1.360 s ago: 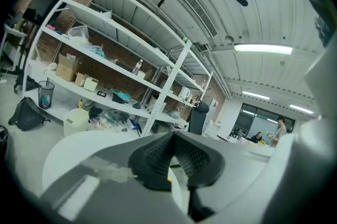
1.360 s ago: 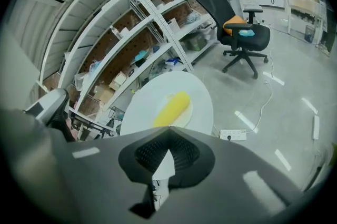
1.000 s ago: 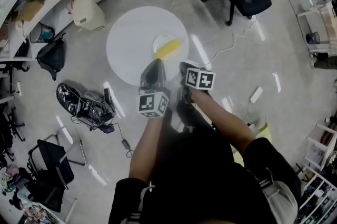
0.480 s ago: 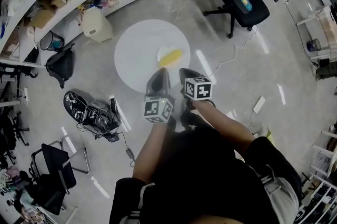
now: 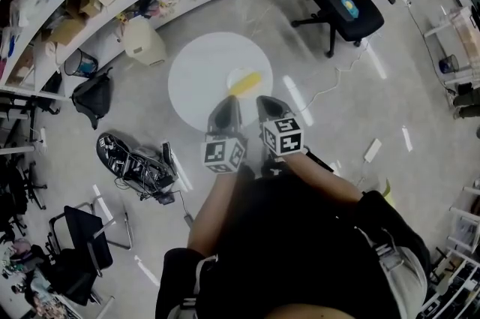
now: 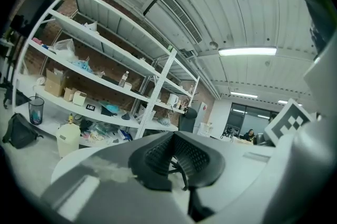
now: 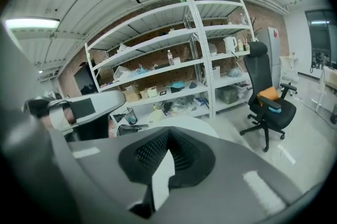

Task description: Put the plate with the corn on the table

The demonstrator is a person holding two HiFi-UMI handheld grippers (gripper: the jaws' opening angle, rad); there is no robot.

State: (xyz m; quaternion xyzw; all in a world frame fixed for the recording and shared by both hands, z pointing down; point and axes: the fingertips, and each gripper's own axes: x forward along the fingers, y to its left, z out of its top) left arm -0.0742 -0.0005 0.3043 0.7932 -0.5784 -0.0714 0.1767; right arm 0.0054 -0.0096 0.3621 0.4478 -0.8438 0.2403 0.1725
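Head view looks steeply down on a round white desk (image 5: pixel 196 70) standing on a grey floor, with the plate (image 5: pixel 233 73) resting on its near right part and the yellow corn (image 5: pixel 246 84) lying on the plate. So the plate with the corn is on the desk, and I judge the task as good as done.

Both tongs sit just below the plate in this picture. The left tongs (image 5: pixel 226 109) and the right tongs (image 5: pixel 268 107) point toward it side by side, and the plate falls between their lines. Neither hand is clearly the nearer. The corn's long axis runs diagonally, from lower left to upper right, across the direction the tongs point.

Each pair of tongs is closed on nothing. In the left gripper view the ribbed pads meet with only a thin dark seam between them. In the right gripper view the pads are also together, and the pale wedge at their seam looks like background, not a held thing.

How high the tongs stand above the desk is hard to read from overhead. The left gripper view faces level toward the shelves (image 6: pixel 105 80), which suggests they are well clear of it. Neither gripper view shows the plate or the corn; in the right one only a slice of the desk top appears past the tongs. The person's dark clothing hides the floor at the bottom of the head view.
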